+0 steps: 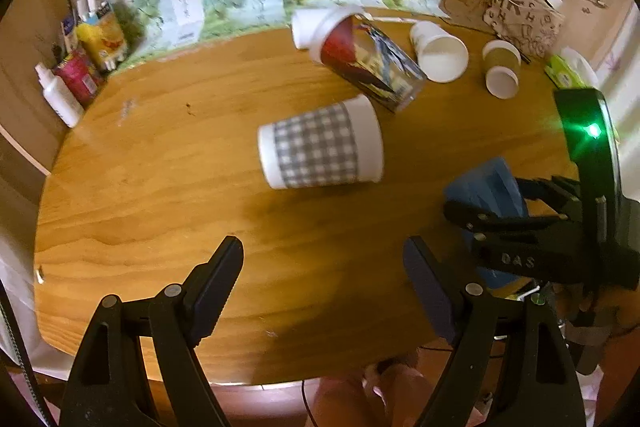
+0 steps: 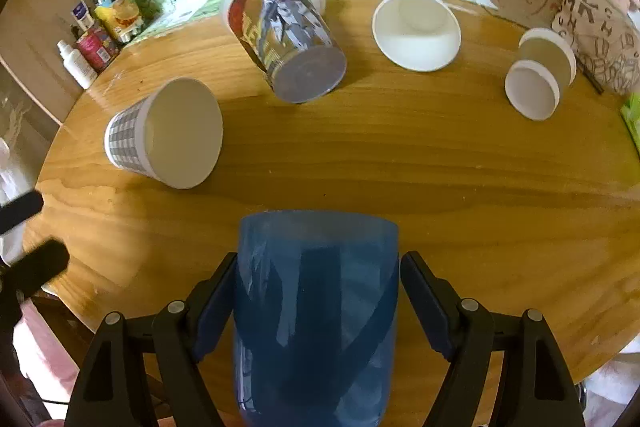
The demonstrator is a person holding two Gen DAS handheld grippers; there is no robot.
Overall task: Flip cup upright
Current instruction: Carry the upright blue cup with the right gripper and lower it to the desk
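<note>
blue cup (image 2: 316,315) sits between the right gripper (image 2: 316,291) pads, which flank it at the near edge of the wooden table (image 2: 440,167); left gripper (image 1: 320,291) gapes empty, near a checked cup (image 1: 320,147) on its side.

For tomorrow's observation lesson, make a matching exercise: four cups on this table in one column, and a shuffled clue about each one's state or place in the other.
Cups:
1. blue cup
2. checked cup
3. printed cup
4. brown cup

Clues:
A. lying down, picture wrap, grey base nearest the right camera
B. far right, white rim
C. between the right tool's fingers
D. on its side, left, open mouth showing

Pairs: 1-C, 2-D, 3-A, 4-B
</note>
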